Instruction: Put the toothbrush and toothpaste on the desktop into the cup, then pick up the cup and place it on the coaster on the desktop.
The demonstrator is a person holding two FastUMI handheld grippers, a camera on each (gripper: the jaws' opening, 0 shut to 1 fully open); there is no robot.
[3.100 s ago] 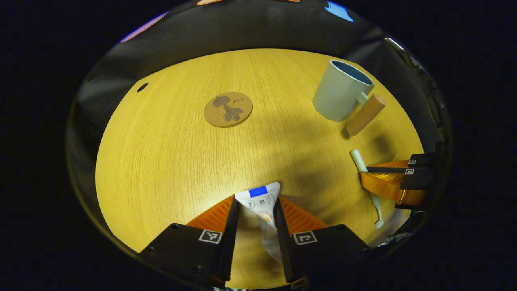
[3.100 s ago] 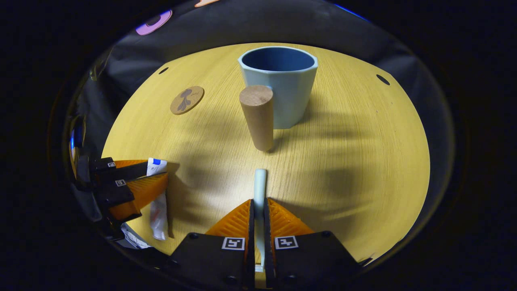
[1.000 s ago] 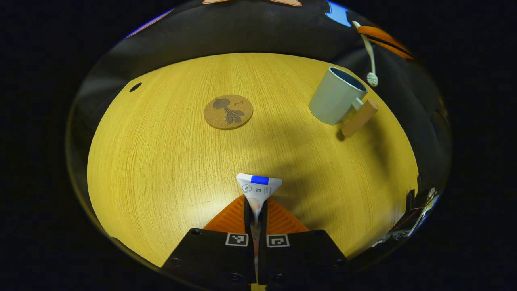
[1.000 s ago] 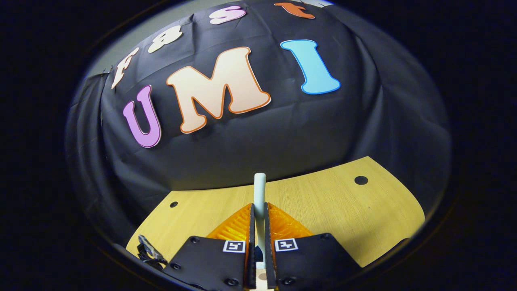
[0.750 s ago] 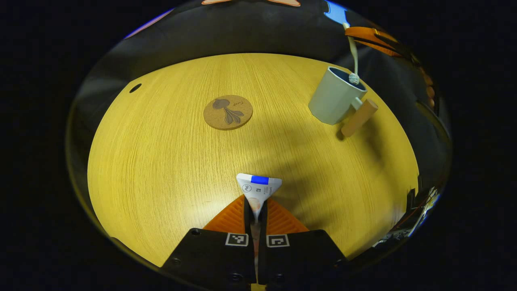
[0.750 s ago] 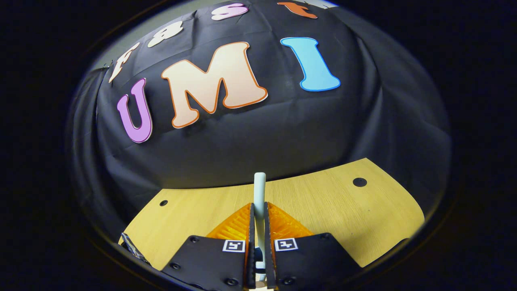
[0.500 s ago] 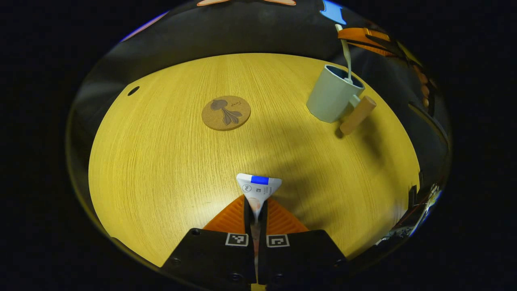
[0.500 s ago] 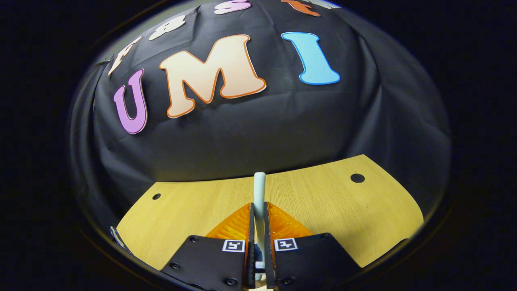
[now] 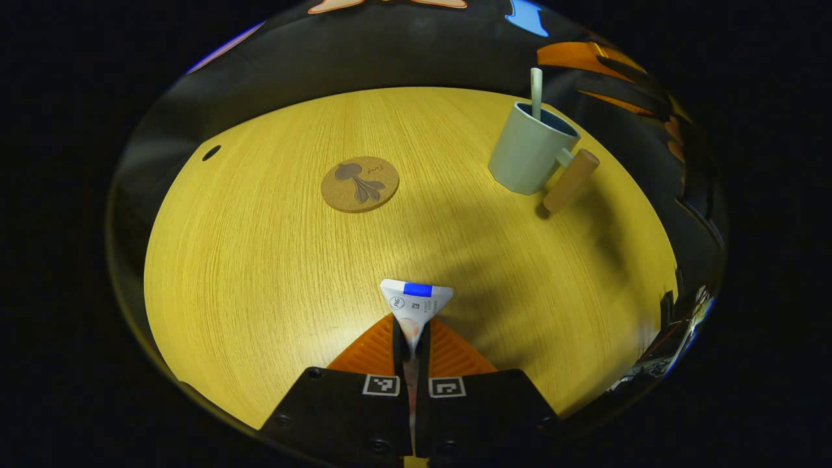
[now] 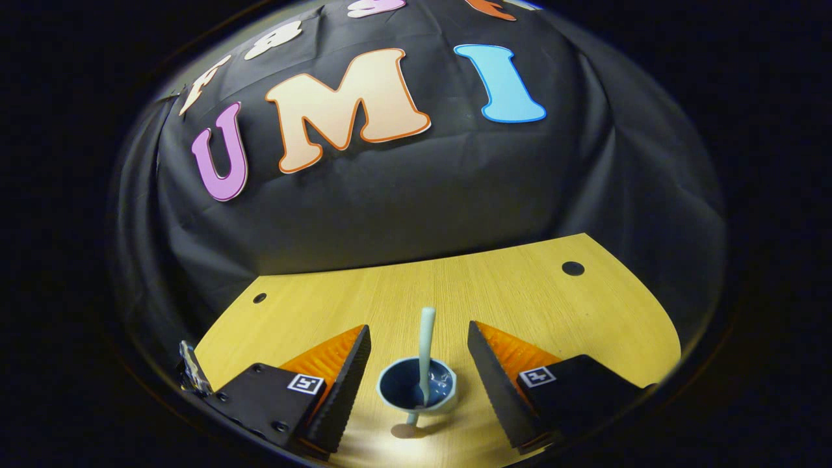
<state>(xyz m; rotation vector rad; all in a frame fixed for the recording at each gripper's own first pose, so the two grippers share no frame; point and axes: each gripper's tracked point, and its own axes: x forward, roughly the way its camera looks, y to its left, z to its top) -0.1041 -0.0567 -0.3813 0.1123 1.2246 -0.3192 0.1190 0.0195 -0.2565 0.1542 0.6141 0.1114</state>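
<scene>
Wooden desk [image 9: 260, 260] held the cup [image 9: 526, 156], and the toothbrush [image 10: 426, 351] stood inside it. The right gripper [image 10: 419, 364] hung above the cup with its jaws wide apart, holding nothing. The left gripper [image 9: 411, 338] pinched the toothpaste [image 9: 416, 302] tight. The coaster [image 9: 359, 184] lay well apart from the cup.

Nothing legible stands out. The toothpaste [image 9: 416, 302] bears a blue band, a small round logo and fine print, too small to read. The coaster [image 9: 359, 184], toward the desktop's [image 9: 260, 260] far edge, carries tiny illegible script beside a plant drawing.
</scene>
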